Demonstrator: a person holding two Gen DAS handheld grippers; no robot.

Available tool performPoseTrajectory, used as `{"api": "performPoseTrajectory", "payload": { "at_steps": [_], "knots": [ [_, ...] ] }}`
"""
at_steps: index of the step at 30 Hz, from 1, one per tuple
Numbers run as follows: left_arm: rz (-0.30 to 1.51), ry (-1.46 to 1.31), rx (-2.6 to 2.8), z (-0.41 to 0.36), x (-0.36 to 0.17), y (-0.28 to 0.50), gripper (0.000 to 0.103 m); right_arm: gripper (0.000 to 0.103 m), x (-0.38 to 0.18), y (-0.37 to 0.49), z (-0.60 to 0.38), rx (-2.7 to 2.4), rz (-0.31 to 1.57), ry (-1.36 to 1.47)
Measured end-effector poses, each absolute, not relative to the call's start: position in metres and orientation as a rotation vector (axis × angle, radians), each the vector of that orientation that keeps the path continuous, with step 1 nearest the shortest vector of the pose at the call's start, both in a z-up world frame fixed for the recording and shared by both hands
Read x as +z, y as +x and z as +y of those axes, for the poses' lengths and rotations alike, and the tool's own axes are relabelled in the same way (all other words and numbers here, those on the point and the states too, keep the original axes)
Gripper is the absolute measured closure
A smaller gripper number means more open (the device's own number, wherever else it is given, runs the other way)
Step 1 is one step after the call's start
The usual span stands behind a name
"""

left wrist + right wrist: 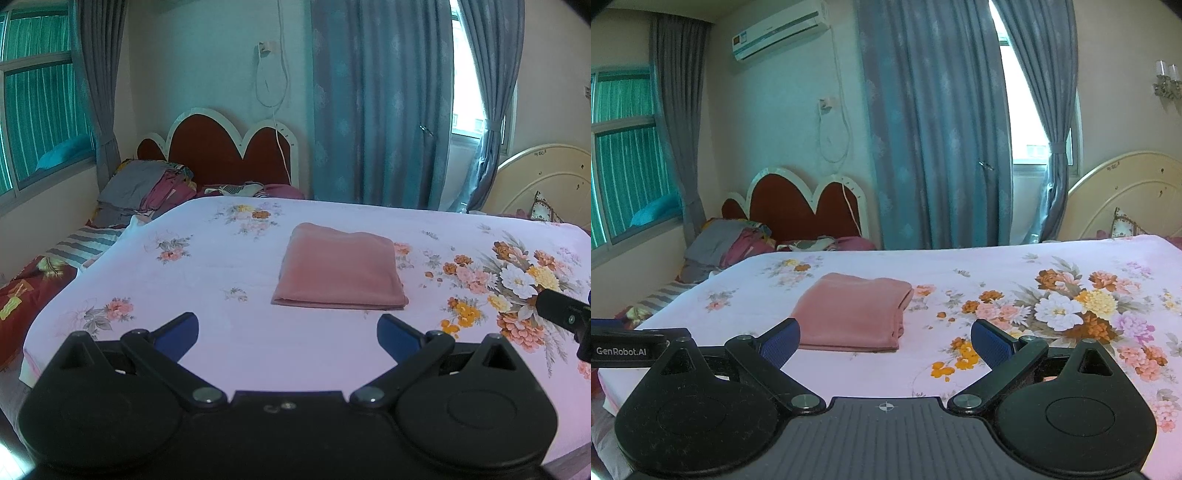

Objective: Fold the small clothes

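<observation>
Neatly folded pink cloth (340, 272) flat on floral bedsheet (207, 258); long axis front-to-back

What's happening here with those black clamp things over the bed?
A person holds a two-finger gripper in each hand to fold small clothes. A pink garment lies folded into a neat rectangle on the floral bedsheet. The left gripper and right gripper are both open, holding nothing, just short of it.
</observation>
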State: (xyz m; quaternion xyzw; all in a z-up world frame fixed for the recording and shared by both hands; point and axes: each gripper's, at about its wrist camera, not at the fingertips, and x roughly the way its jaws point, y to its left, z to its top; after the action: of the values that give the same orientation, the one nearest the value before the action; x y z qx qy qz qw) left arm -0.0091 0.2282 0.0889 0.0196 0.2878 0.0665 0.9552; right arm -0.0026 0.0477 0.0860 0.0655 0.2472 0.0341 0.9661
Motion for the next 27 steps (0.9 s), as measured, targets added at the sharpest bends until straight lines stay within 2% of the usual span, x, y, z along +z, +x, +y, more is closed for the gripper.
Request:
{"api": "performPoseTrajectory", "payload": {
  "at_steps": [27],
  "knots": [
    [0.586,0.044,0.130,0.2279,0.0868,-0.0081,0.000,0.005,0.0829,-0.0019,0.0478,0.074,0.503,0.141]
  ]
}}
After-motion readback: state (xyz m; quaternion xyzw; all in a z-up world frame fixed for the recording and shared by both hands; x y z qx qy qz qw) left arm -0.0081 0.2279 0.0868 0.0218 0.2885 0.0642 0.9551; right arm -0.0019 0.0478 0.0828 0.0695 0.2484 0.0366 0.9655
